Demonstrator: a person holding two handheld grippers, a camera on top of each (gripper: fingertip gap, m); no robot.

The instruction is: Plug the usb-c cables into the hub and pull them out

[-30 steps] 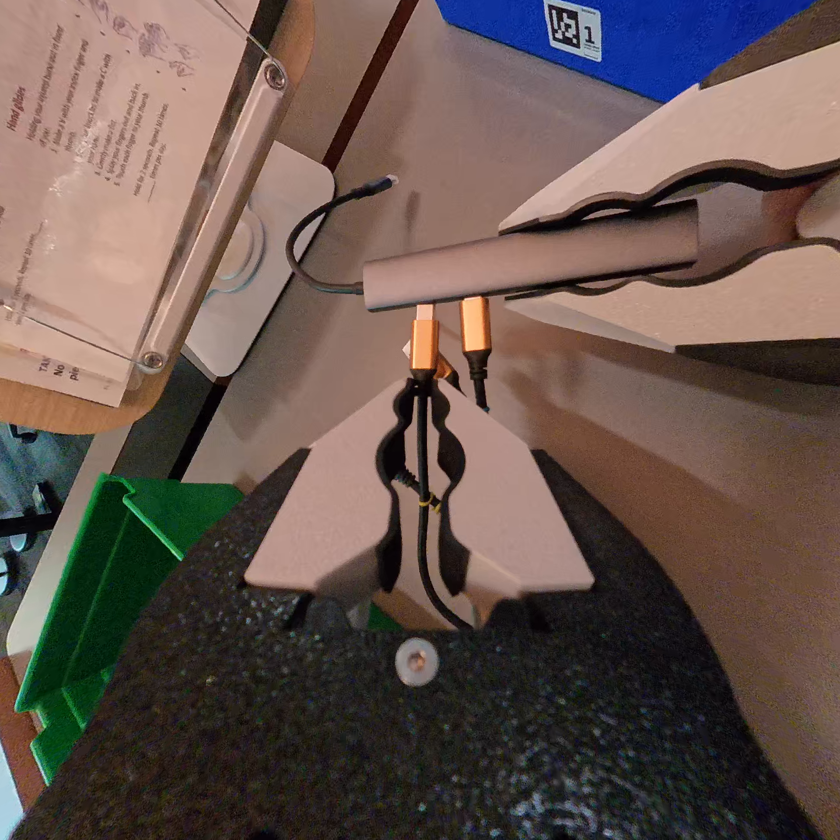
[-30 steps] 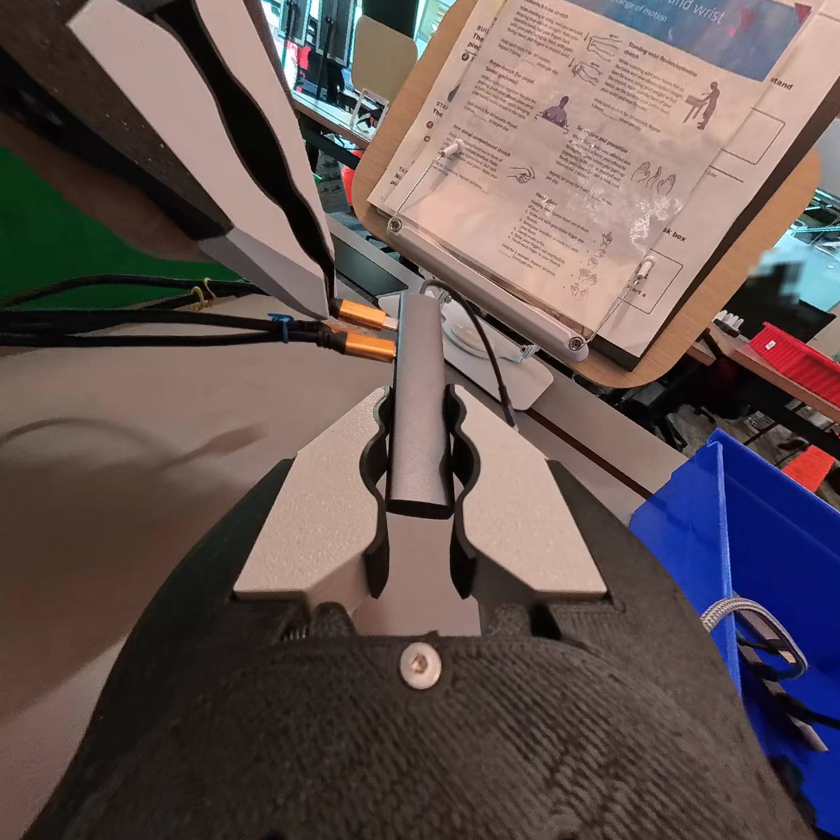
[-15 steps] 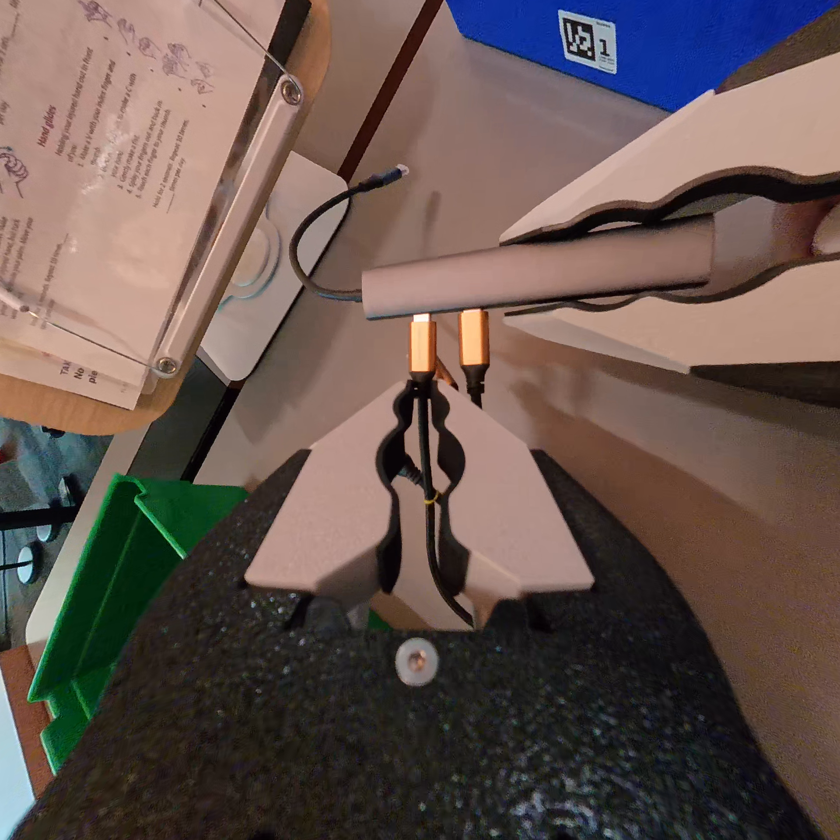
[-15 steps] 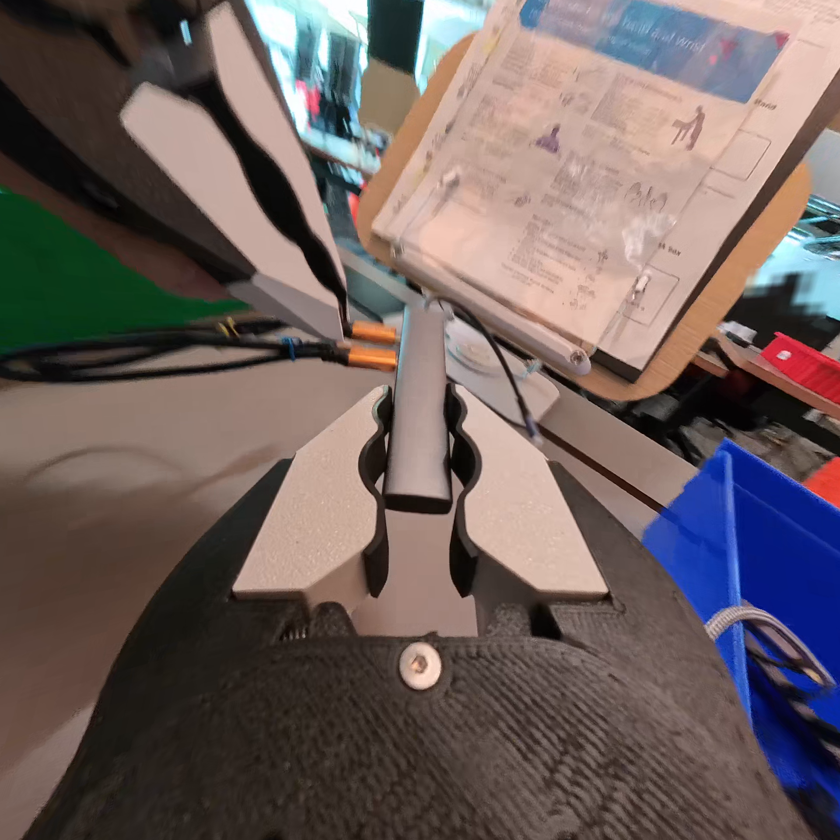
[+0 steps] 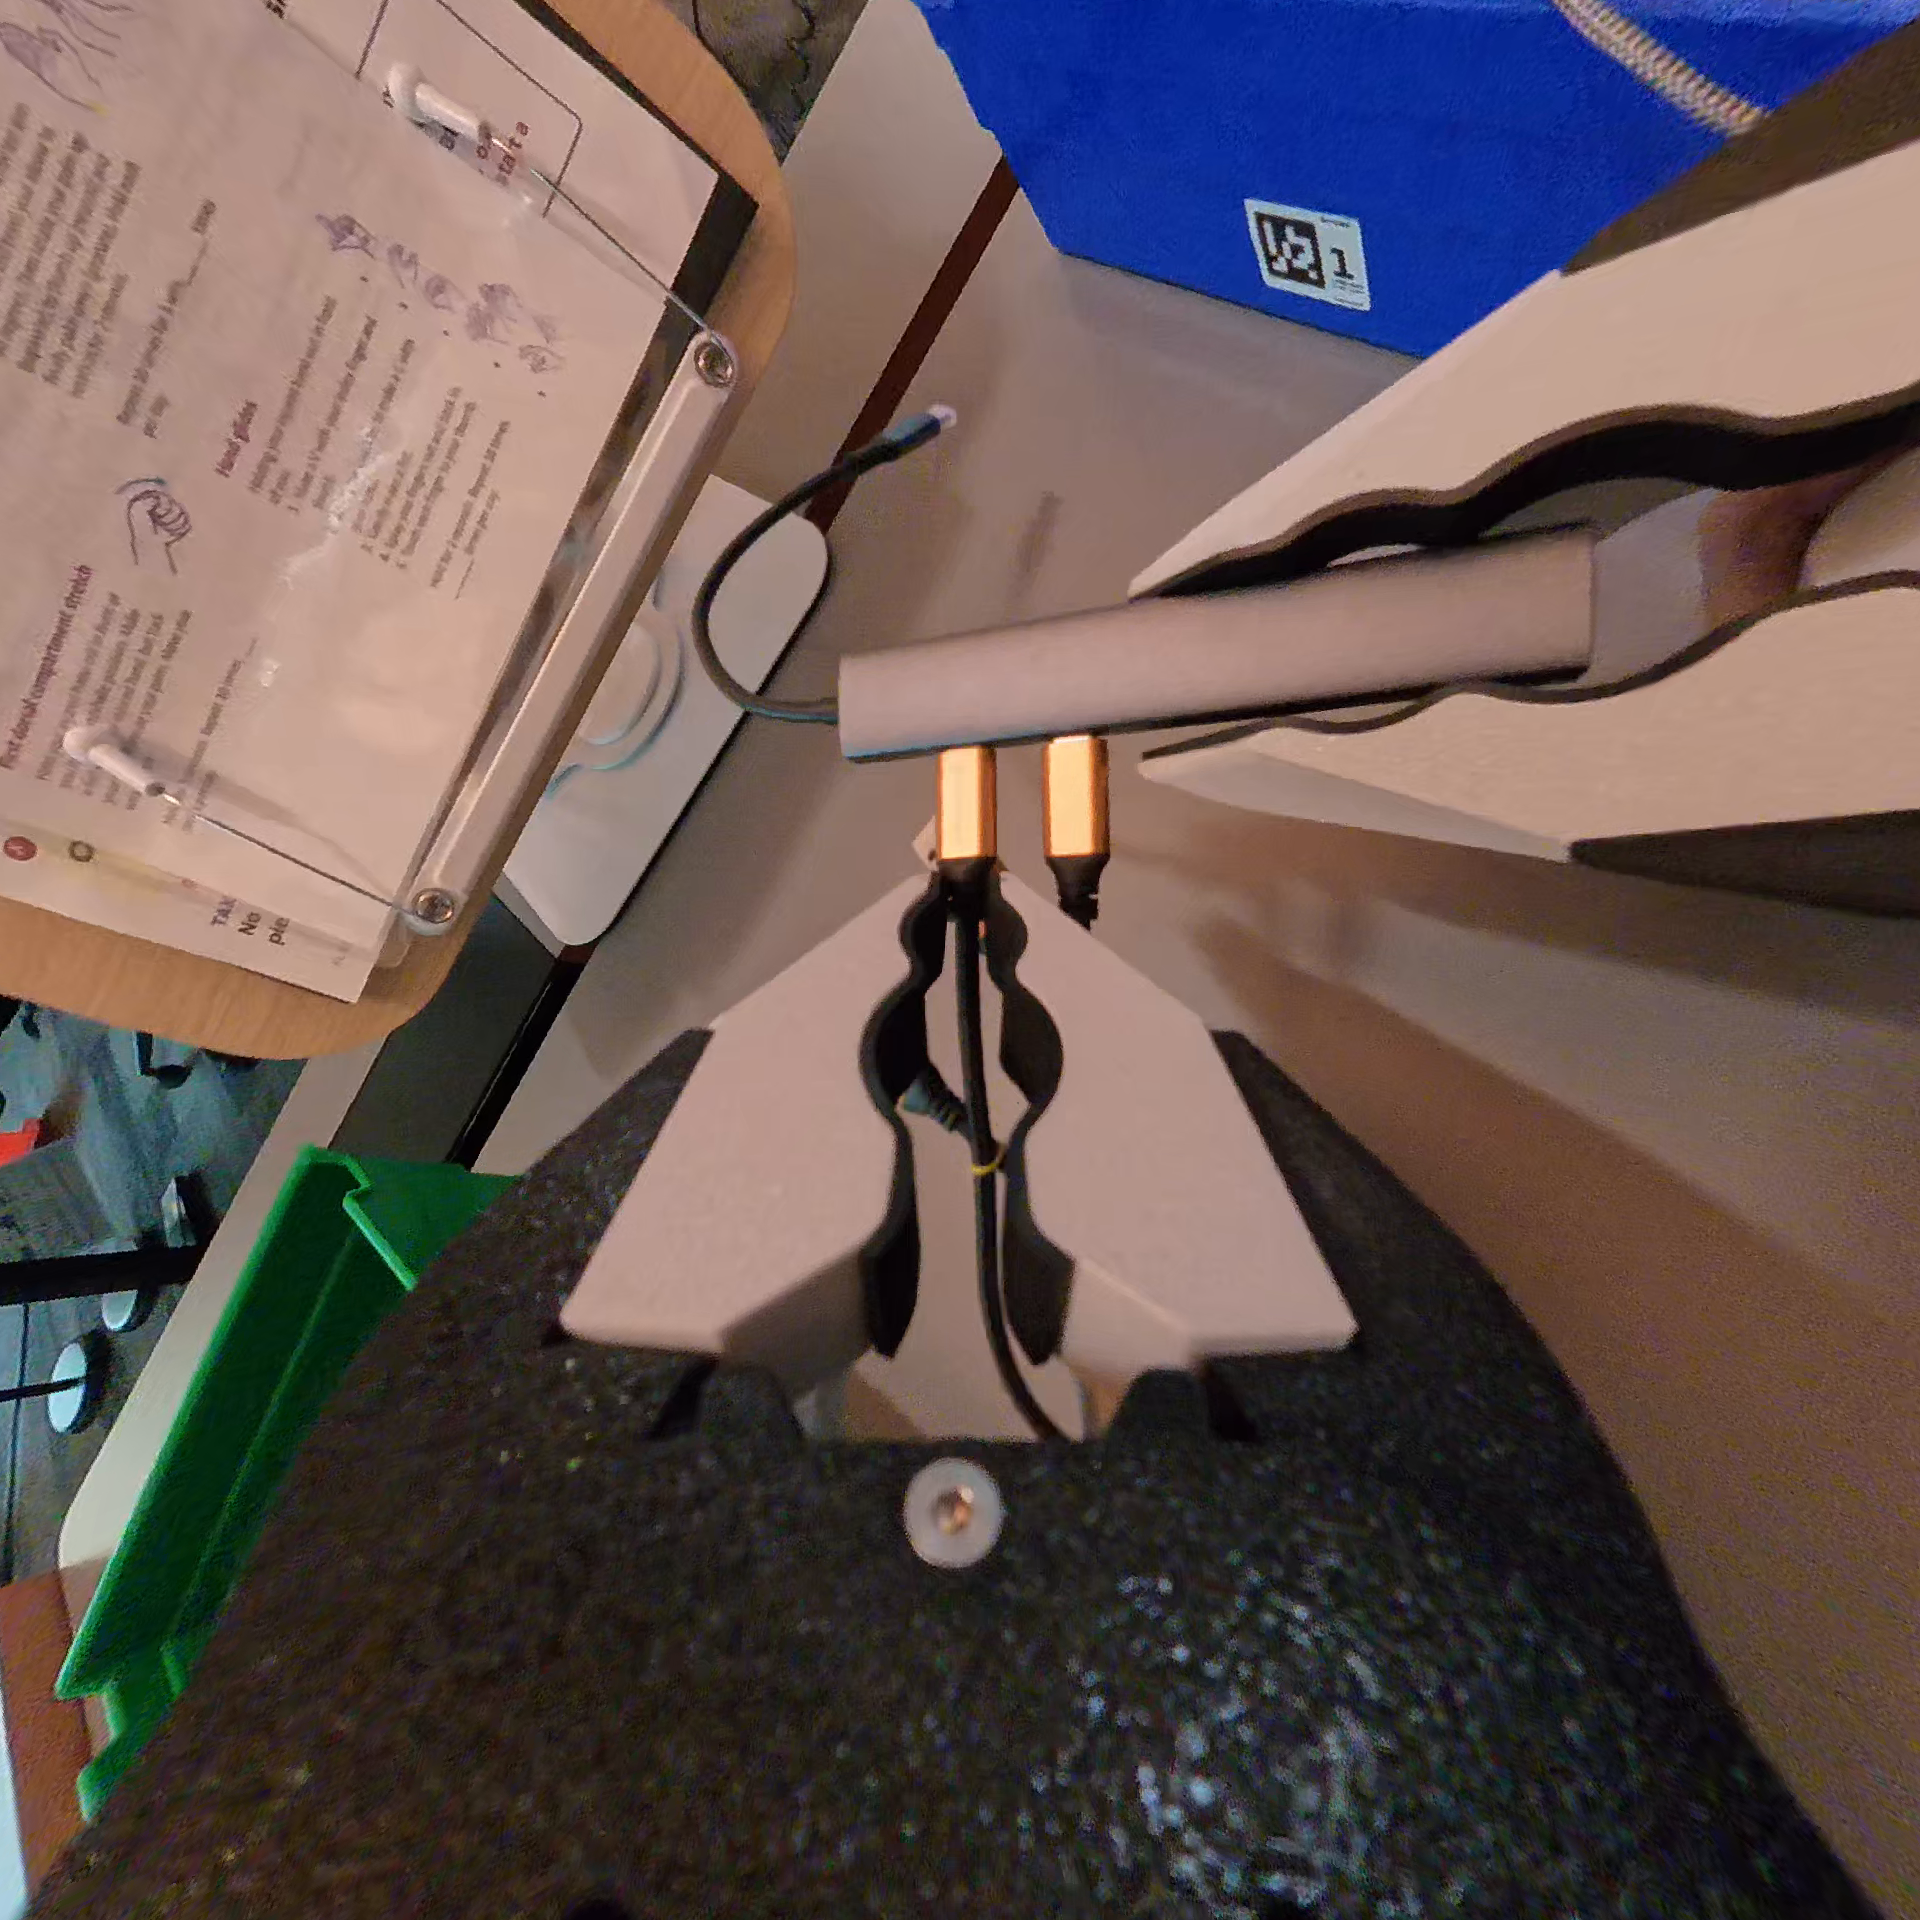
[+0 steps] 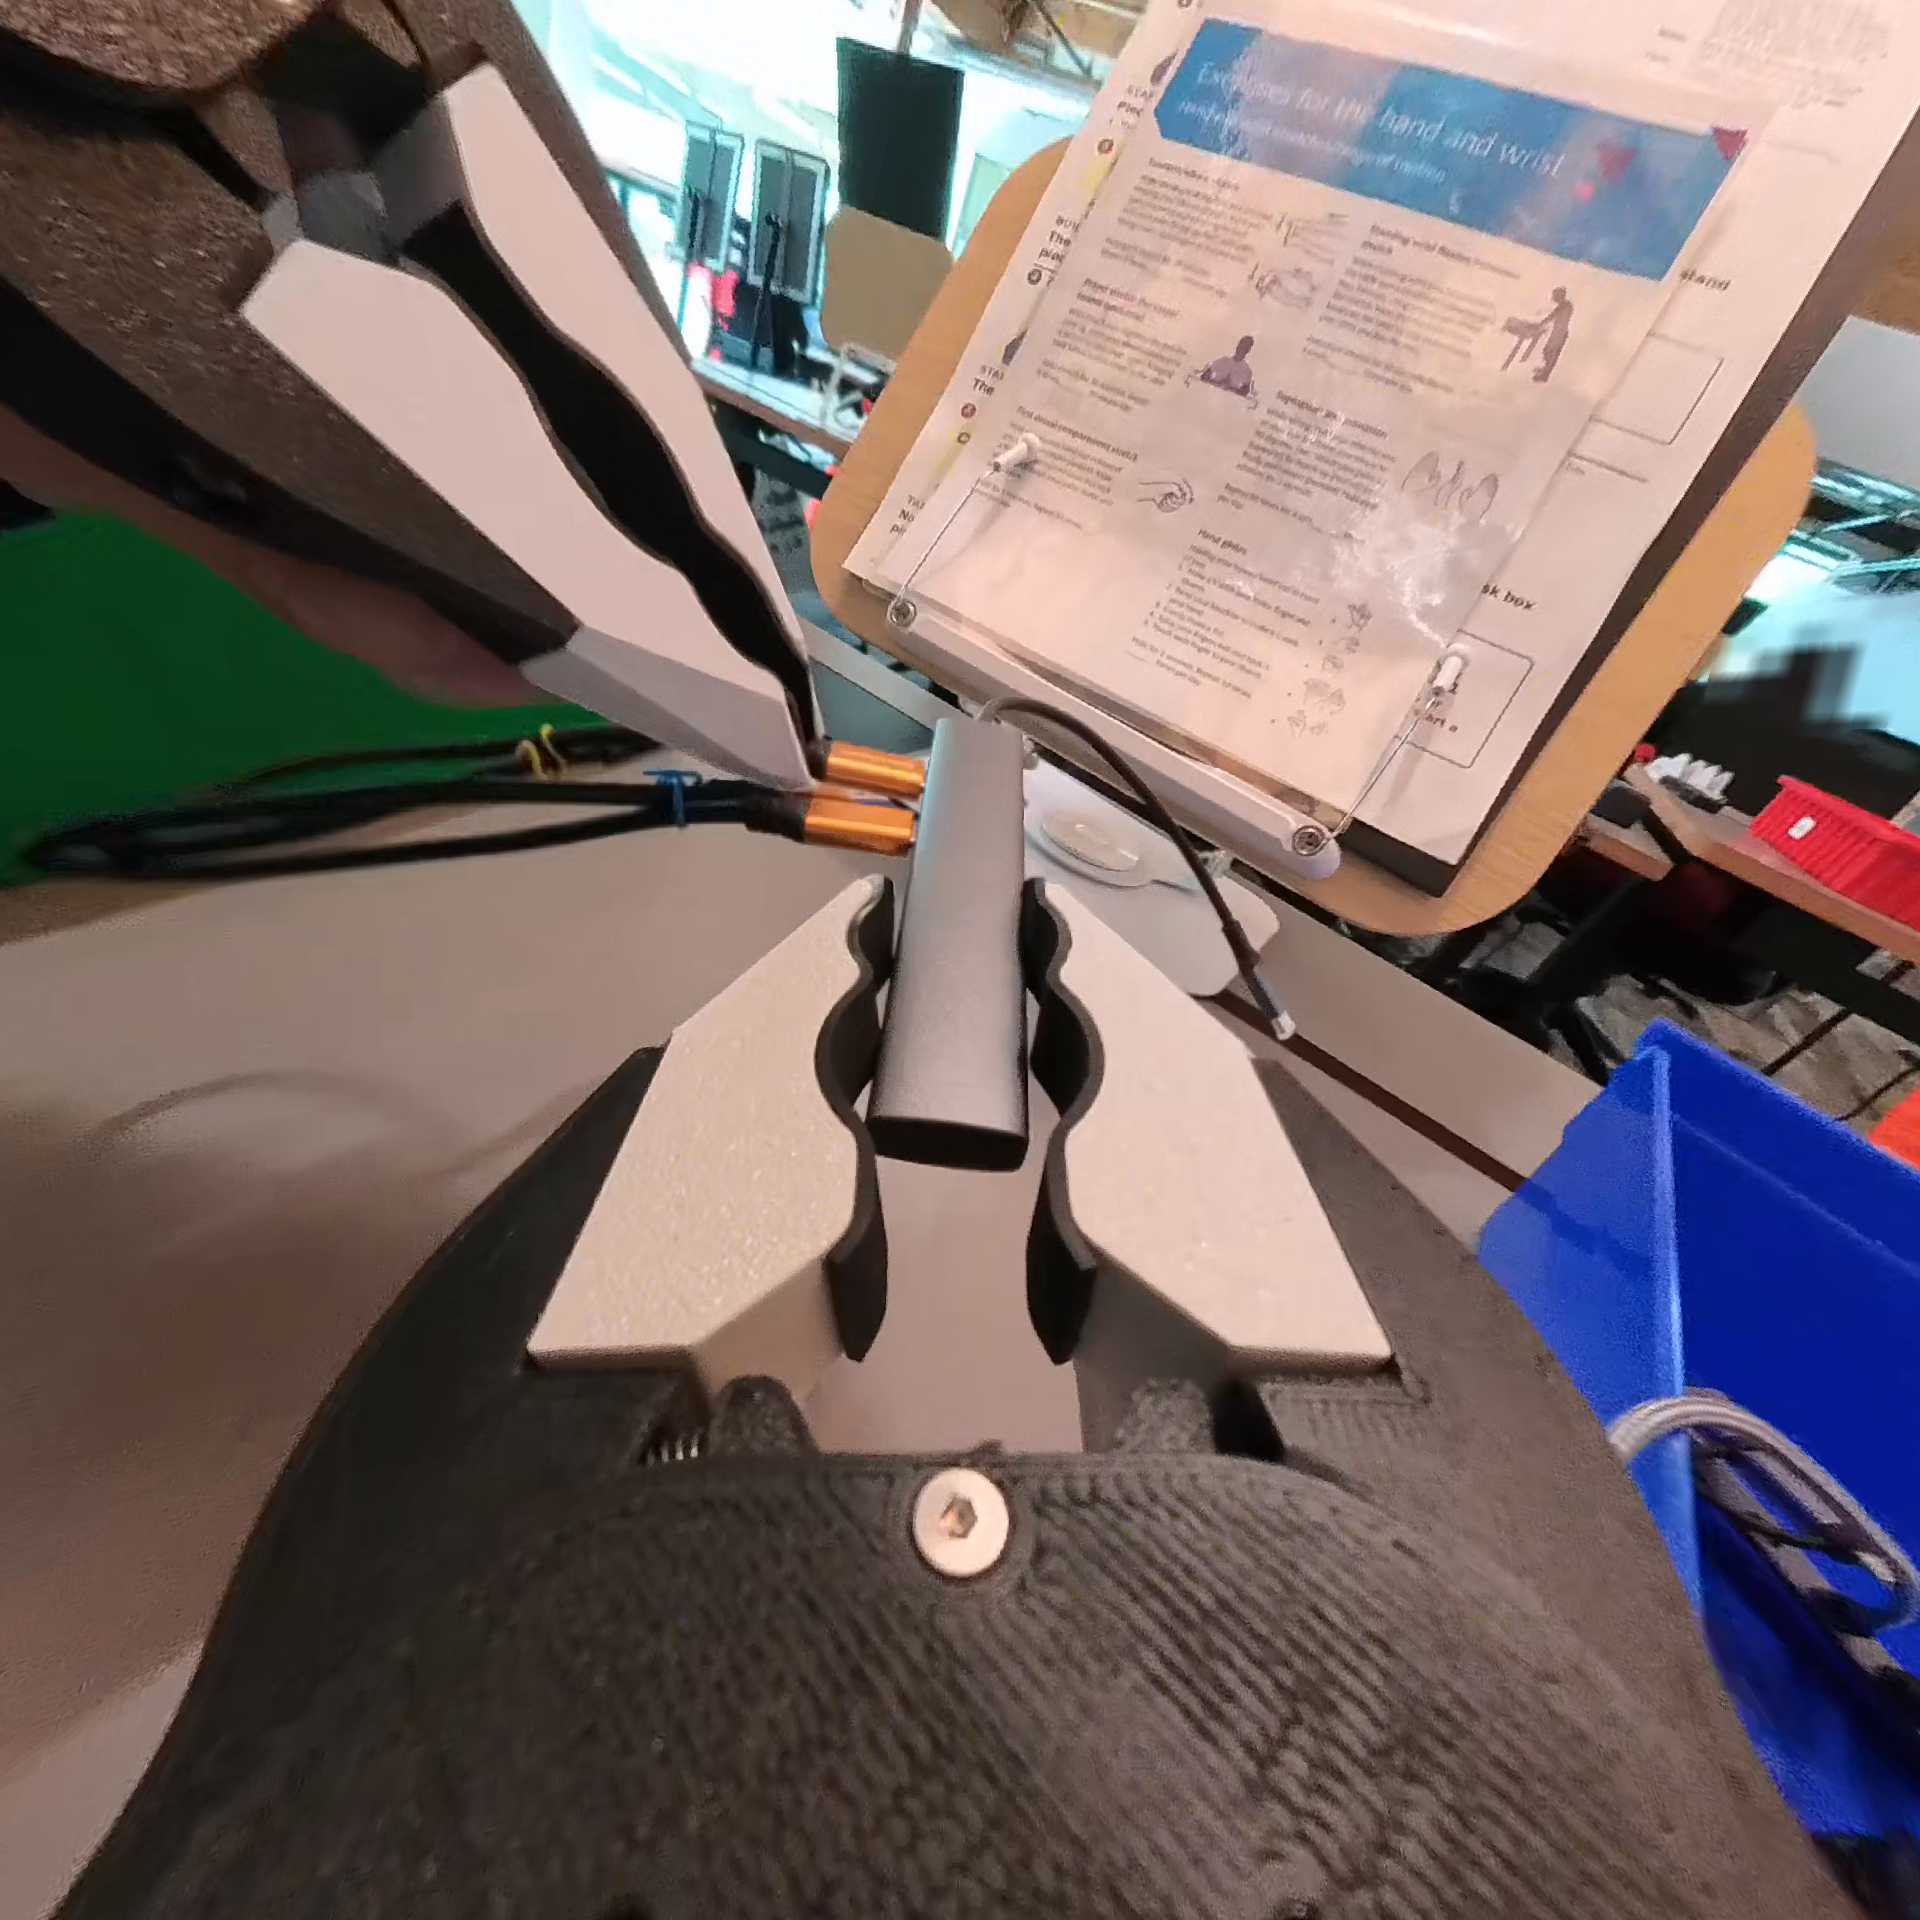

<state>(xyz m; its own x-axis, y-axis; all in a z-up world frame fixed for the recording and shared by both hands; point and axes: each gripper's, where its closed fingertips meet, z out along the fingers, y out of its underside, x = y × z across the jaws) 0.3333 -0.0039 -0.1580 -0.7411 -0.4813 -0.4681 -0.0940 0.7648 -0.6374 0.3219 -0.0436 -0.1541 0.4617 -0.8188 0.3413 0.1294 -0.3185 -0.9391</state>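
Note:
The grey USB hub (image 5: 1195,665) is held level above the table by my right gripper (image 6: 956,899), which is shut on its end. Two orange-sleeved USB-C plugs sit side by side in the hub's side. My left gripper (image 5: 961,899) is shut on the black cable just behind the left plug (image 5: 966,800). The second plug (image 5: 1075,805) is free of any gripper. In the right wrist view the hub (image 6: 961,935) runs forward between my fingers. There the left gripper (image 6: 800,748) comes in from the upper left onto the far plug (image 6: 878,769). The near plug (image 6: 862,826) lies beside it.
A wooden document stand with papers (image 5: 343,499) stands close on the left on a white base (image 5: 665,727). The hub's own short black tail cable (image 5: 769,540) curls toward it. A blue bin (image 5: 1299,125) is behind, a green bin (image 5: 239,1403) at the left. The tips of one gripper are about 5 cm away from the tips of the other.
The left plug's bare metal tip, visible between sleeve and hub a second ago, has slid in; its orange sleeve now meets the hub. Both grippers shifted slightly together.

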